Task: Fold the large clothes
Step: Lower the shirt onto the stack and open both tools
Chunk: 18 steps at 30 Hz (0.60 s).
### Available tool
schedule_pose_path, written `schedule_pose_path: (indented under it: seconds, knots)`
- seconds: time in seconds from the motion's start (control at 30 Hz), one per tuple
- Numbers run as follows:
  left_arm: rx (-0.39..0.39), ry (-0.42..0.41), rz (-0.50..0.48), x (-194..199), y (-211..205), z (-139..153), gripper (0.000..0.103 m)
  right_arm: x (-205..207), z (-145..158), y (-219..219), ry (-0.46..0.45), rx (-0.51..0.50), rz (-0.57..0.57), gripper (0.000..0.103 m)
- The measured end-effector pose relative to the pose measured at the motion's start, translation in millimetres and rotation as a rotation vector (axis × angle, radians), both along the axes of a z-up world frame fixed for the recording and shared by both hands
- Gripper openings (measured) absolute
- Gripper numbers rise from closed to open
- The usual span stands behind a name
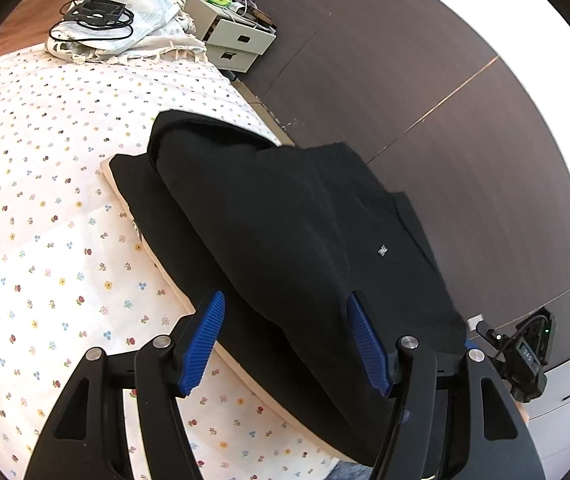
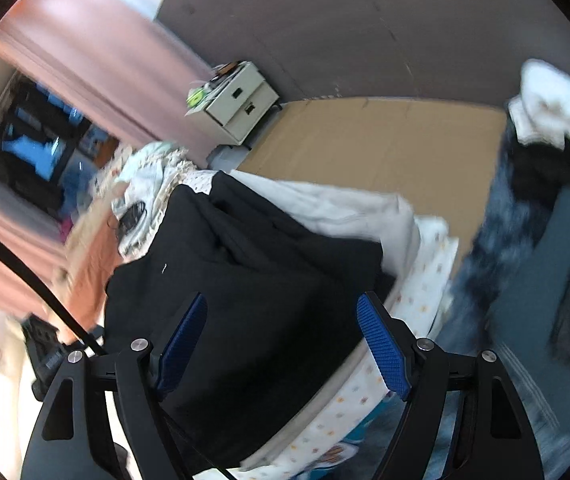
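Black cloth, a folded garment (image 1: 285, 216), is laid on the flowered bed (image 1: 45, 200) just ahead of the left claw (image 1: 285, 344), its long axis running diagonally away from the fingers. Both the left claw and the right claw (image 2: 281, 344) are seen spread, nothing pinched.

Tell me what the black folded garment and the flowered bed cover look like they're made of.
Black folded garment: soft matte knit, probably cotton or fleece; it drapes in thick rounded folds with no shine. White flowered bed cover: thin woven printed cotton, apparently; flat and smooth.

Left tool (image 1: 285, 340) and right tool (image 2: 283, 346), jaws apart, empty.
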<state>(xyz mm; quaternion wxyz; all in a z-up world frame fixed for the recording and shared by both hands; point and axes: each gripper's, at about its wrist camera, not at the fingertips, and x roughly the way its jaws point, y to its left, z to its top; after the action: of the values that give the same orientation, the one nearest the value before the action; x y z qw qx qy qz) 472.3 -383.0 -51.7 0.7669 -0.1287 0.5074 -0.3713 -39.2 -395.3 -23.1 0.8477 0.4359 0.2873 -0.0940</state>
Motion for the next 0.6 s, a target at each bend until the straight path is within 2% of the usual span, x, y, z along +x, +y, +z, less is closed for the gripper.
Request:
schedule_pose_path:
  seconds: [0.07, 0.1, 0.13, 0.17, 0.23, 0.37, 0.5, 0.6]
  knots:
    - [0.007, -0.01, -0.013, -3, -3, -1, 0.064, 0, -6, 6, -0.036, 0.031, 0.005, 0.062]
    - [0.006, -0.011, -0.014, 0, -4, -7, 0.064, 0, -8, 3, -0.039, 0.034, 0.012, 0.036]
    - [0.004, -0.011, -0.013, 0, -2, -8, 0.064, 2, -9, 7, -0.046, 0.032, 0.015, 0.022]
    - [0.004, -0.012, -0.014, 0, -2, -9, 0.064, 2, -7, 5, -0.055, 0.013, 0.007, 0.02]
    - [0.011, -0.008, -0.016, 4, -7, -15, 0.064, 6, -5, 4, -0.073, -0.012, 0.005, 0.004]
    - [0.025, 0.0, -0.028, 7, -12, -22, 0.064, 18, -10, -4, -0.078, -0.013, -0.022, 0.002]
    - [0.036, 0.007, -0.024, 7, -17, -28, 0.064, 20, -38, -2, -0.044, 0.016, -0.045, 0.002]
    - [0.042, 0.015, -0.022, 7, -18, -26, 0.064, 25, -34, 4, -0.035, 0.029, -0.041, 0.003]
